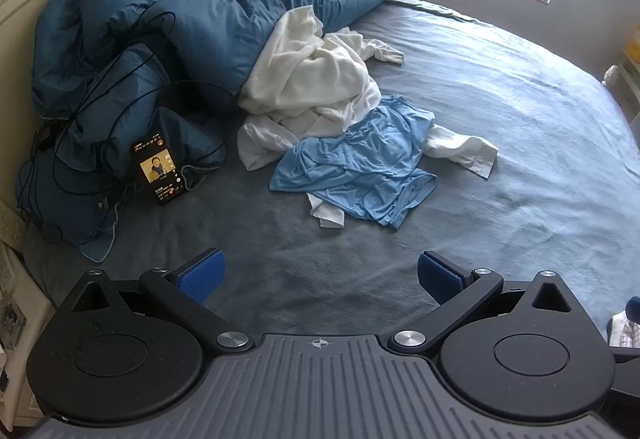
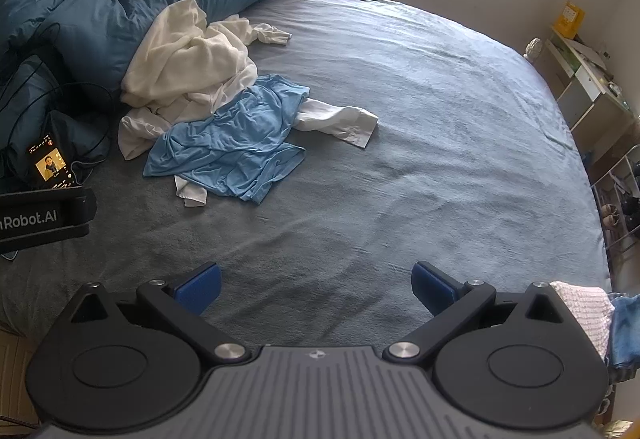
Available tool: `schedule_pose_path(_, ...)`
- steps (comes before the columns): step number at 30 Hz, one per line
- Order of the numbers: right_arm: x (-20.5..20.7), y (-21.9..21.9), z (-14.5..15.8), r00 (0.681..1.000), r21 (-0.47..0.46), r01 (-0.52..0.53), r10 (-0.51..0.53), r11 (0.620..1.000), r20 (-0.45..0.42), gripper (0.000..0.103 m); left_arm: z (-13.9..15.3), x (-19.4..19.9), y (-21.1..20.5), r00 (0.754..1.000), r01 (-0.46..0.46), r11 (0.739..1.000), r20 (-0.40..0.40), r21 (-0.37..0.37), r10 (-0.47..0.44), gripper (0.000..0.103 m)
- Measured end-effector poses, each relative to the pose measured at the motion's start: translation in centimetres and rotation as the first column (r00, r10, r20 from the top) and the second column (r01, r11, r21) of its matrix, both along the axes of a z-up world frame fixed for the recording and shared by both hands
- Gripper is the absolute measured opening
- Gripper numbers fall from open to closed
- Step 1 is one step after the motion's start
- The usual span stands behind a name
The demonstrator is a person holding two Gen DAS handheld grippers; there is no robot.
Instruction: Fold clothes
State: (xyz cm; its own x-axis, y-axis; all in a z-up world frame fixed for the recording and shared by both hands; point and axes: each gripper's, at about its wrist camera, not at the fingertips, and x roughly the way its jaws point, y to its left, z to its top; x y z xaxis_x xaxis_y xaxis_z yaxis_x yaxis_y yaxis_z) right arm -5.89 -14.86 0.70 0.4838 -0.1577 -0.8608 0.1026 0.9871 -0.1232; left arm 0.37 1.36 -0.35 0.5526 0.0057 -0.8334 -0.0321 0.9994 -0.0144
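The left gripper (image 1: 321, 274) hovers above the near part of the bed (image 1: 500, 127), level and pointing forward, its two blue-padded fingers (image 1: 202, 275) spread wide with nothing between them. The right gripper (image 2: 316, 281) hangs alongside in the same pose, jaws wide apart and empty; from its camera the left gripper's black body shows at the left edge.

Farther on, well apart from both grippers, the clothes lie in one crumpled heap on the grey-blue sheet: one light blue garment (image 1: 360, 163) on the near side, lying partly over a white shirt (image 1: 464, 151) whose sleeve sticks out to the right, and one cream garment (image 1: 308, 75) bunched behind them. How many white pieces there are cannot be told.

One lit phone (image 1: 159, 169) stands left of the heap, cables (image 1: 120, 87) trailing over one dark blue duvet (image 1: 180, 7) piled at the back.
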Motion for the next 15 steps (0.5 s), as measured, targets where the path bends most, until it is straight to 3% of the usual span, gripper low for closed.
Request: schedule_pose_path(15, -0.02, 0.0, -0.33, 1.0, 0.001, -0.006, 0.006, 1.0, -0.006, 0.103, 0.05, 0.52, 0.21, 1.0, -0.018, 1.0, -0.012, 0.003, 0.018, 0.103)
